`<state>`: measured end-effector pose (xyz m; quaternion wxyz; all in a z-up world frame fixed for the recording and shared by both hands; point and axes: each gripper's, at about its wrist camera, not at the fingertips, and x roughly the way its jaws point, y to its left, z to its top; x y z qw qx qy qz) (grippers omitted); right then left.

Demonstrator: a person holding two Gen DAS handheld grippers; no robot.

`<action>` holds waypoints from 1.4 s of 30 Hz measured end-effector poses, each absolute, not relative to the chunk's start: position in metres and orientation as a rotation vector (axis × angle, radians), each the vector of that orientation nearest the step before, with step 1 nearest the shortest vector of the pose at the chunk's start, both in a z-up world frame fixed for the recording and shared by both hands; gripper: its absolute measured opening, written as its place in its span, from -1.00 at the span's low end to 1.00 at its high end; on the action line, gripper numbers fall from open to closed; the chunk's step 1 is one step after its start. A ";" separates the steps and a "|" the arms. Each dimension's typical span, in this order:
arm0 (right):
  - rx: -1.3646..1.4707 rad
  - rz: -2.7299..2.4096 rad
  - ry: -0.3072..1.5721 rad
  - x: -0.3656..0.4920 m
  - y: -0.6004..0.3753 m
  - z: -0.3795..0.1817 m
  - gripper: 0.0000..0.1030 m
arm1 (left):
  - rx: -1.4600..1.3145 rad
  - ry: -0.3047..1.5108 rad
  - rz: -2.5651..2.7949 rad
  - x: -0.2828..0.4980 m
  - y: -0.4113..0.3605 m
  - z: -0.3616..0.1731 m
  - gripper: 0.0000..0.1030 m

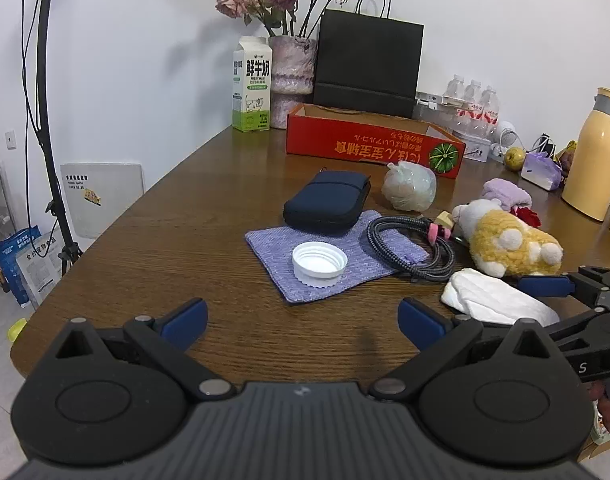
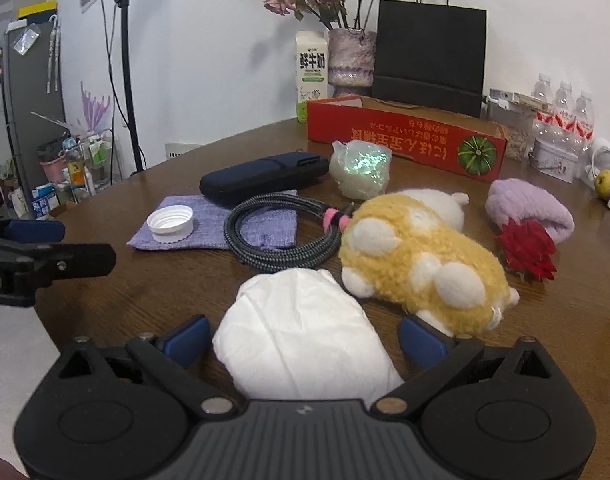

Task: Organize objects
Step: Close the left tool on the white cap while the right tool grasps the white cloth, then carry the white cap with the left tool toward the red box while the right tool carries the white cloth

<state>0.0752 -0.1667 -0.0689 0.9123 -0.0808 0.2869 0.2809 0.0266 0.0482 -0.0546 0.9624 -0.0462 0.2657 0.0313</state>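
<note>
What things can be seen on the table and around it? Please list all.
cap: 1, white, on cloth
cloth: 1, purple, table middle
case: 1, dark blue, partly on cloth
cable: 1, grey, coiled beside cloth
plush toy: 1, yellow-white, right of cable
white bundle: 1, between right gripper's fingers, not pressed
box: 1, red, behind
milk carton: 1, white-green, back
bag: 1, black, back
left gripper: open
right gripper: open
</note>
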 end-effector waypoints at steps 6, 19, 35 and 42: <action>-0.163 0.594 0.569 0.076 -0.165 -0.066 0.40 | -0.091 0.548 0.054 0.037 0.052 -0.057 1.00; -0.141 0.602 0.567 0.080 -0.161 -0.067 0.34 | -0.066 0.545 0.021 0.061 0.050 -0.057 0.93; -0.142 0.595 0.565 0.081 -0.163 -0.069 0.35 | 0.015 0.599 0.007 0.096 0.039 -0.064 -0.09; -0.140 0.595 0.561 0.080 -0.163 -0.069 0.35 | 0.011 0.587 0.013 0.093 0.041 -0.061 -0.20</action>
